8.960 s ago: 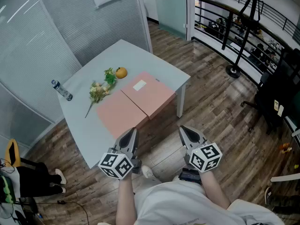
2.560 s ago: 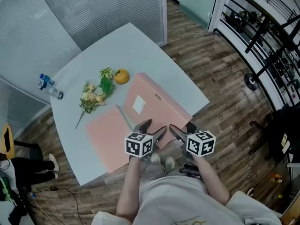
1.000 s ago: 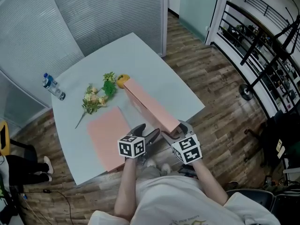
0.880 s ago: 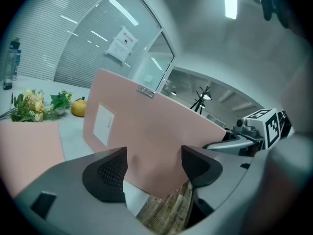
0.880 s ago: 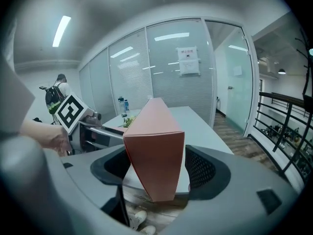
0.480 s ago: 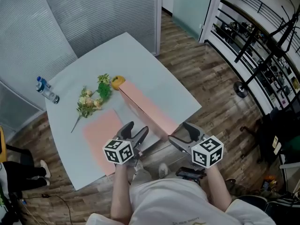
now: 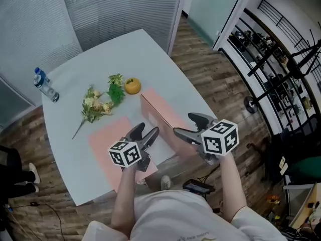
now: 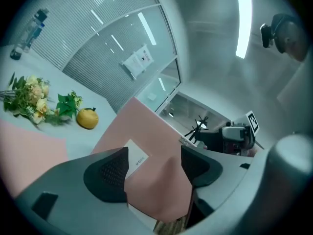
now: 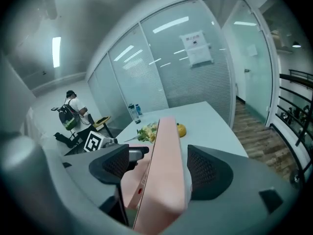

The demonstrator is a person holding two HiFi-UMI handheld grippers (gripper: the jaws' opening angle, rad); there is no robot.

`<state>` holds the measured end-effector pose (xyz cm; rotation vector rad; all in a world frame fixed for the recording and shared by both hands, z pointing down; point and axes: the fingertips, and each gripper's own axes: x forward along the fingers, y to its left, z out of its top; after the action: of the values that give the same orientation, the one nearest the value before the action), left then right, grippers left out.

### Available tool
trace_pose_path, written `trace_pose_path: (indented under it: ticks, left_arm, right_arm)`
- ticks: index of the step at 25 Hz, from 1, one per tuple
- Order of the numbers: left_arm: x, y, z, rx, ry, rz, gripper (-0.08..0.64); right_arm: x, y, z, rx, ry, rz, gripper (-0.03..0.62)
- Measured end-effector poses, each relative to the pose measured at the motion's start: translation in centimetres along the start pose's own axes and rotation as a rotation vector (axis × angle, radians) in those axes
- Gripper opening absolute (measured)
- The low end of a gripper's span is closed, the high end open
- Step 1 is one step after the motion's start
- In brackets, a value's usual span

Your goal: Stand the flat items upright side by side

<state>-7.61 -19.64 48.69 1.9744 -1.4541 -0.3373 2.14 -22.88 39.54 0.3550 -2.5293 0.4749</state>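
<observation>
From up top: the counter (image 7: 145,49) has two pink boxes on it. One box (image 7: 165,115) is up on its long edge, running from near the orange (image 7: 132,86) out to the counter's near edge. The flat box (image 7: 108,142) is lying face down just left of it. Flowers (image 7: 95,103) and a bottle (image 7: 44,84) are further left. My left gripper (image 7: 149,128) is over the flat box, right beside the standing one, and my right gripper (image 7: 183,123) straddles the standing box's near end.

Left gripper view: I'm looking at the box's (image 8: 146,146) broad pink face, plain matte with a small white label (image 8: 134,158) on it. My fingers (image 8: 110,173) are spread and the box's near bottom corner pokes into the gap. I can't tell if the pads actually touch it.

Right gripper view: here it's the box (image 9: 166,155) edge-on, a thin pink slab with rounded corners, upright. My fingers (image 9: 208,173) have just been opening, so they're wide apart with the slab between them and not pinching it. The orange (image 9: 181,129) sits past its far end.
</observation>
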Motion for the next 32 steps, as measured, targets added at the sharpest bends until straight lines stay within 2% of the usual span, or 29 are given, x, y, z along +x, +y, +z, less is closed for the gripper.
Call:
trace_pose_path:
  ticks: [3, 8, 11, 15, 16, 20, 32]
  left_arm:
    - [1.0, 0.4, -1.0, -0.023, 0.039, -0.057, 0.328]
    - [2.3, 1.1, -2.0, -0.089, 0.057, -0.138, 0.328]
    - [2.8, 1.4, -2.5, -0.119, 0.065, -0.174, 0.328]
    - [3.4, 1.3, -2.8, -0.149, 0.062, -0.217, 0.328]
    - [3.6, 1.0, -3.0, -0.153, 0.066, -0.233, 0.328]
    - [4.2, 0.1, -3.5, -0.146, 0.08, -0.276, 0.328]
    - [4.4, -0.9, -3.7, -0.097, 0.087, -0.284, 0.328]
  right_arm:
    - [3.9, -0.1, 0.8, -0.066, 0.114, -0.044, 0.365]
    - [9.4, -0.8, 2.0, -0.115, 0.23, -0.108, 0.365]
    - [11.8, -1.4, 1.2, -0.125, 0.318, -0.143, 0.365]
    - [12.6, -2.3, -0.3, -0.205, 0.441, -0.231, 0.359]
    - [12.6, -2.4, -0.4, -0.214, 0.45, -0.242, 0.334]
    - [12.8, -2.4, -0.2, -0.225, 0.442, -0.248, 0.328]
    - [11.5, -2.1, 0.0, -0.221, 0.377, -0.296, 0.319]
